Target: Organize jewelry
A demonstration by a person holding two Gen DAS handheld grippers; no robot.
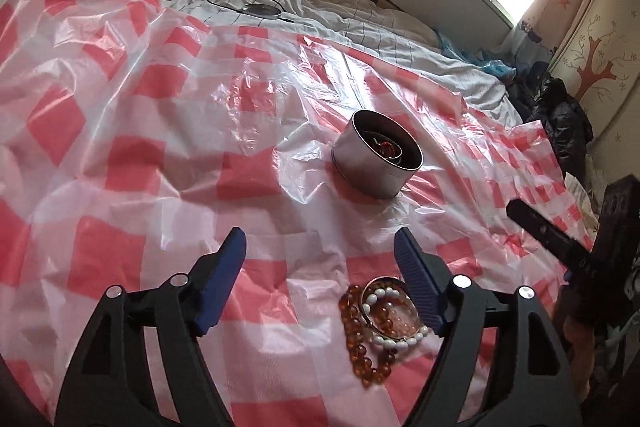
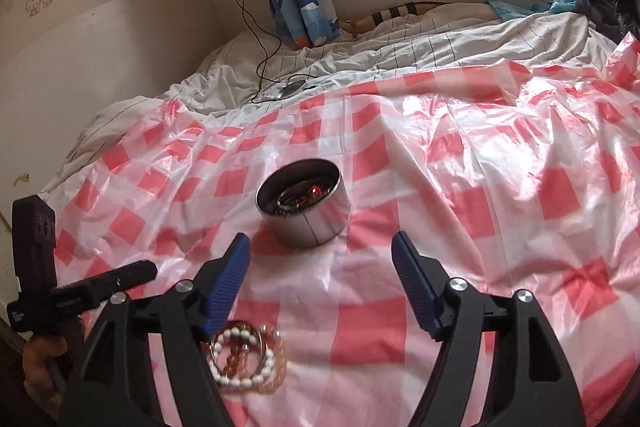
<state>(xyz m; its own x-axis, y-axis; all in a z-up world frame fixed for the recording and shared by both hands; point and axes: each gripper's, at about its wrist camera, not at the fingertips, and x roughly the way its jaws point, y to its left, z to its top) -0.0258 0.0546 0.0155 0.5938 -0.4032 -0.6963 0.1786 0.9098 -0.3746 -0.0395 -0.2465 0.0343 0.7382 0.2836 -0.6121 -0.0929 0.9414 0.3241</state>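
Your left gripper (image 1: pixel 320 247) stands with its blue ribbed jaws spread wide and nothing between the pads; it hangs above the red-and-white checked plastic sheet (image 1: pixel 120 155) that covers the bed. Your right gripper (image 2: pixel 320 251) is likewise wide apart and holds nothing. The round silver metal tin (image 1: pixel 376 159) sits upright on the sheet ahead of both grippers, lid off, with some reddish beaded jewellery lying inside it. The remaining pile of bracelets (image 1: pixel 380 323), made up of an amber bead strand, a white bead string and a metal bangle, lies on the sheet nearer to you than the tin, tangled together. In the left wrist view this pile lies just beside the left gripper's right-hand finger; in the right wrist view it lies just beside the right gripper's left-hand finger, partly hidden by it. Neither gripper visibly touches the pile.
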